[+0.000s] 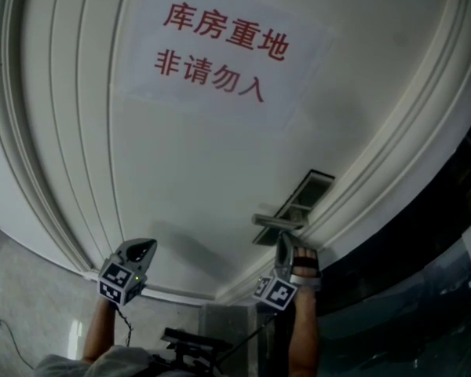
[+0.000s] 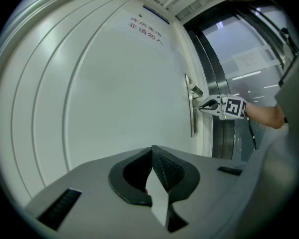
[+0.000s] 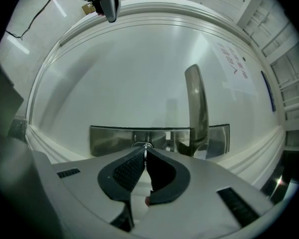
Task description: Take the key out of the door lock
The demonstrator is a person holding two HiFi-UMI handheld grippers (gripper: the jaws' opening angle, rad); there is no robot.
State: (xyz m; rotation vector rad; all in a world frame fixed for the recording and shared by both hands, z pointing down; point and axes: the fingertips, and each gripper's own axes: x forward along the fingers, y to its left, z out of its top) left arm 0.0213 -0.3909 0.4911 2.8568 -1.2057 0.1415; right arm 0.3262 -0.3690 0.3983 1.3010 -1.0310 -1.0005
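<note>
The right gripper [image 3: 146, 153] is gripping the key [image 3: 145, 146]: its 2 jaws are closing together on a thin metal edge that is sticking out of the round keyhole in the steel lock plate [image 3: 109, 141]. So the key is sitting in the lock, pinched at the jaw tips. How much of it is buried is not showing.

The step in hand seems to be the pull itself. To do it well, the person is likely needing to draw the gripper straight back along the keyway, square to the white door [image 3: 129, 73]. The wrist should be keeping free of any roll, because a key turned off its neutral angle would probably be binding in the cylinder. Only the very tips are holding a thin piece of metal, so the squeeze should be staying firm and the pull slow, or the key may be slipping out of the pads. The door handle [image 3: 197, 103] is standing just beside the keyhole, and the retreat should be steering clear of it.

In the head view the right forearm is reaching up with the gripper pointing flat at the door under the handle. The left gripper [image 2: 152, 151] is hanging well apart from the lock, off to the left, with its jaws together on nothing. It is facing the plain door panel below the paper sign [image 1: 220, 49]
</note>
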